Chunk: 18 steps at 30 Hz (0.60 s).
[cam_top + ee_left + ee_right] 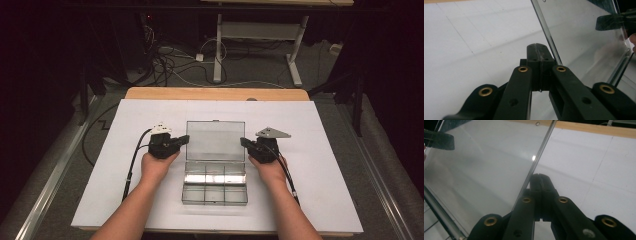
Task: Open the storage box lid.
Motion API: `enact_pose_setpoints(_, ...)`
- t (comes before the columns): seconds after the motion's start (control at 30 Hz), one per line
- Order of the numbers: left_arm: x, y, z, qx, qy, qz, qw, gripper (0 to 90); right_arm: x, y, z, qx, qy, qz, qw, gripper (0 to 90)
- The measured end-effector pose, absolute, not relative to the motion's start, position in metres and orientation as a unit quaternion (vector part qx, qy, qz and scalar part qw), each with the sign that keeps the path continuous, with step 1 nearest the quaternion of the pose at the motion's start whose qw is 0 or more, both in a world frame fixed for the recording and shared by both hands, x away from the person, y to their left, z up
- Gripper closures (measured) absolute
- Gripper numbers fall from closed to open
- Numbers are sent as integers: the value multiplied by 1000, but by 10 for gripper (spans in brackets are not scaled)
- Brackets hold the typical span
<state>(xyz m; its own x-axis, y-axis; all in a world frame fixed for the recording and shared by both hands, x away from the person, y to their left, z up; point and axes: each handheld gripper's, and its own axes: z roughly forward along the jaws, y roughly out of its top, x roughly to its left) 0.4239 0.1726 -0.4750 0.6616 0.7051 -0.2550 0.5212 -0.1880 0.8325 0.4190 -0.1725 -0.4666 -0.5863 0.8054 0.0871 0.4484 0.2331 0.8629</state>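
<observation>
Forearms: both enter from the near table edge; each hand holds a gripper beside the box
Box: clear plastic compartment box (pixel 215 187) sits mid-table on the white sheet (pixel 325 200); its compartments look empty
Lid: clear lid (pixel 215 140) stands open, raised behind the tray on its hinge; upright or tilted slightly back, exact angle cannot be told
Left gripper: left gripper (pixel 183 139) has its jaws pressed together with nothing between them; in the left gripper view the tips (pixel 539 56) sit just beside the lid's left edge (pixel 547 37), contact uncertain
Right gripper: right gripper (pixel 245 142) likewise closed flat on itself and empty; in the right gripper view its tips (pixel 539 182) meet the lid's right edge (pixel 540 152) from outside
Step in hand (judged): steadying or swinging the lid by its two side edges; direction cannot be told
Method advised: keep both tips level and at matching height; push evenly so the lid turns on its hinge without twisting; light pressure only, since thin plastic may flex
Risk: uneven push may skid the light box across the sheet
</observation>
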Motion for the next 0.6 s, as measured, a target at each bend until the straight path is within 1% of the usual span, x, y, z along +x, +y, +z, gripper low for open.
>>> enact_pose_setpoints(0.6,433,167,-488,787,425,74,441,876,434,-166,-481,442,782,408,161,900)
